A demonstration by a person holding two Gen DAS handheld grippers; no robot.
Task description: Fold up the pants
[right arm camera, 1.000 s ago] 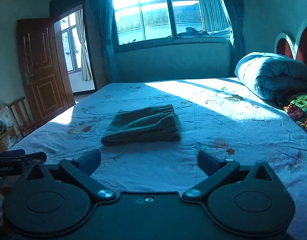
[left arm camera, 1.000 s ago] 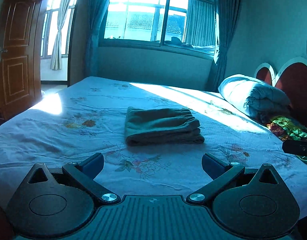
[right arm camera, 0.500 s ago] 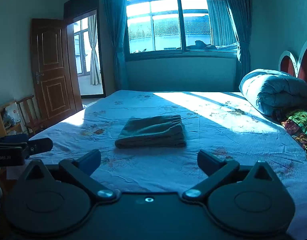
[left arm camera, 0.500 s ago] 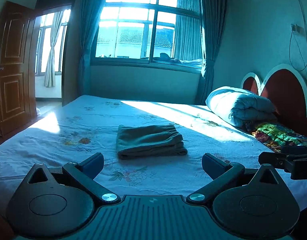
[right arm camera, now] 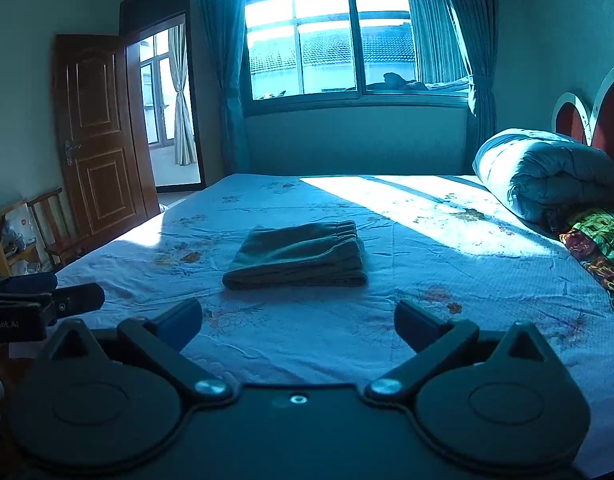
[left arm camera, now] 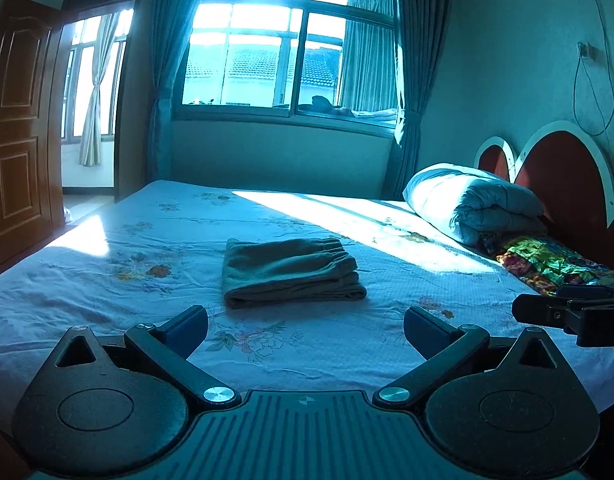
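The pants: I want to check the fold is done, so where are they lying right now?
In both wrist views the folded pants lie mid-bed on the floral sheet, ahead of both open grippers, left of the rolled quilt.

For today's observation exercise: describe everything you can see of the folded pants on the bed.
The pants are olive-brown, of soft, fleecy-looking cloth, folded into a flat, layered rectangle. The gathered elastic waistband lies at the far right; the rounded fold faces left. They rest mid-bed on the floral sheet, in shade beside the sunlit strip. Neither gripper touches them.

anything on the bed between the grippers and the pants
Nothing visible. Only bare sheet lies between the open left gripper and the folded pants; likewise for the open right gripper.
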